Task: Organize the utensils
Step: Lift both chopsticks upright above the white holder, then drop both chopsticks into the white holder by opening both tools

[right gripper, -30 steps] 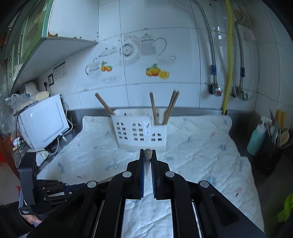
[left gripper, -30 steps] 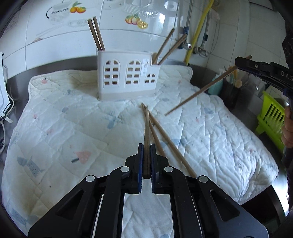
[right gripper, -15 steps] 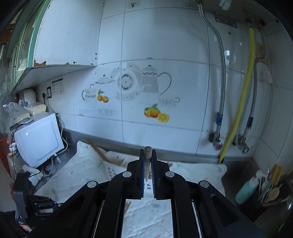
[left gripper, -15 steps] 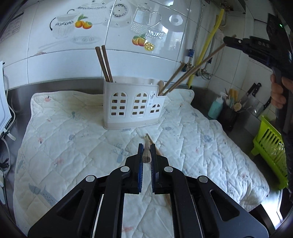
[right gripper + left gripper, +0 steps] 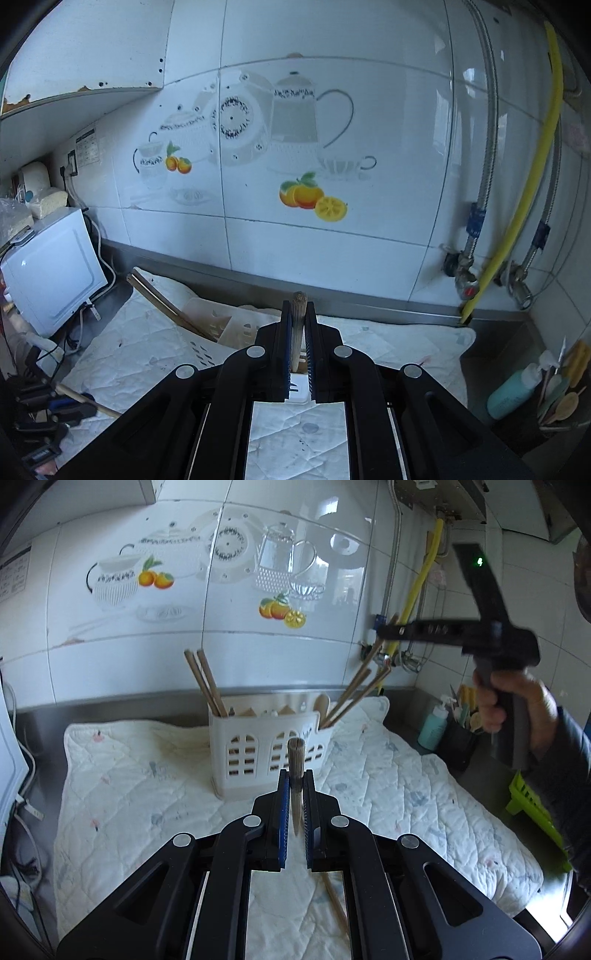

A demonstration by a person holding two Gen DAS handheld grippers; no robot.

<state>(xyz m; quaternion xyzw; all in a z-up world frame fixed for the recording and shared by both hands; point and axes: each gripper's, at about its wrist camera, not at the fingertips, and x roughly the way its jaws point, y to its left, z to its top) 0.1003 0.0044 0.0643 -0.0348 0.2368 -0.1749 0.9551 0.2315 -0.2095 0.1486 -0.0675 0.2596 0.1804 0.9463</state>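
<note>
A white slotted utensil holder (image 5: 266,753) stands on a quilted mat (image 5: 129,775), with two chopsticks (image 5: 207,681) in its left end and several more at its right end. My left gripper (image 5: 295,779) is shut on a wooden chopstick (image 5: 296,764), held above the mat in front of the holder. My right gripper (image 5: 384,631) is above the holder's right end, shut on a chopstick (image 5: 354,686) whose tip reaches down into the holder. In the right wrist view the right gripper (image 5: 298,310) clamps that chopstick (image 5: 297,325) over the holder (image 5: 218,325).
One loose chopstick (image 5: 334,904) lies on the mat under my left gripper. A white appliance (image 5: 51,269) stands at the left. A dark pot of utensils (image 5: 461,738), a teal bottle (image 5: 432,727) and a green rack (image 5: 535,812) stand at the right. Pipes (image 5: 480,206) run down the tiled wall.
The left gripper has lifted its chopstick off the mat and tilted up. The right gripper has moved left and lowered its chopstick tip into the holder's right end.
</note>
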